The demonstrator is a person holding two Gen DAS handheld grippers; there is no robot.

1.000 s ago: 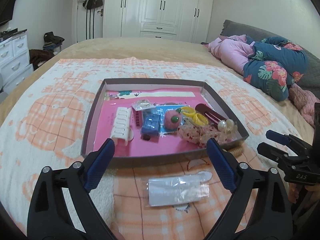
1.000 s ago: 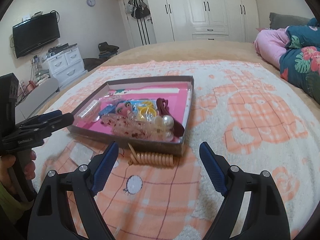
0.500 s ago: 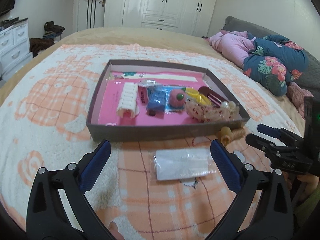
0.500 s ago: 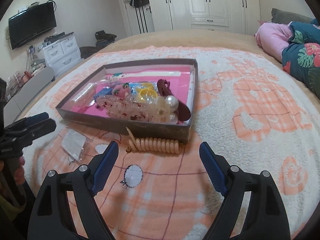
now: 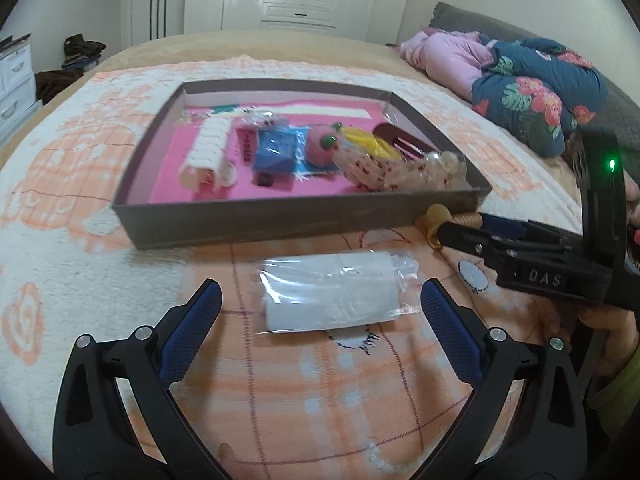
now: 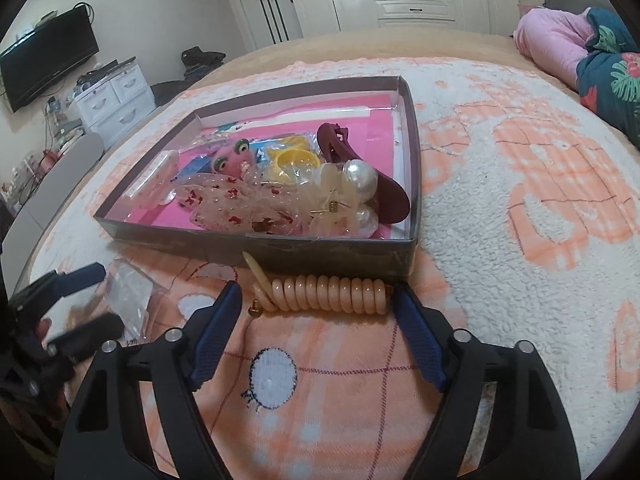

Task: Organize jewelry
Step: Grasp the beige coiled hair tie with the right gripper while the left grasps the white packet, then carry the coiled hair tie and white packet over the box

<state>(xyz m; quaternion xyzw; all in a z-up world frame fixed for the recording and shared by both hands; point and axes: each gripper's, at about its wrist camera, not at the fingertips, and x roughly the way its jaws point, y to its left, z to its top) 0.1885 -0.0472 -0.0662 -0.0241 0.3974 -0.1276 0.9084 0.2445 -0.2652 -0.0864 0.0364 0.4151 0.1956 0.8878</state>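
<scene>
A shallow dark-walled cardboard tray with a pink floor lies on the peach-and-white checked fleece blanket covering the bed. Inside it, from left to right in the left wrist view, sit a white ridged hair clip, a blue packet in clear wrap, a pink round plush ornament with green eyes, yellow plastic rings, a clear hair claw speckled with red, a cluster of large white pearls and a maroon hair claw at the right wall.

Outside the tray, just beside its near wall, lies a peach coiled spiral hair tie. The right tool has its fingers spread wide, one at each end of the coil, gripping nothing. Half a second ago the coil lay farther ahead of those fingers; they have since closed in to bracket it.

Left of the coil, a flat clear plastic packet holding white card rests on the blanket. The left tool is wide open and empty, its fingertips flanking the packet's near part. The left tool has also advanced, as the packet now sits between its tips instead of beyond them.
</scene>
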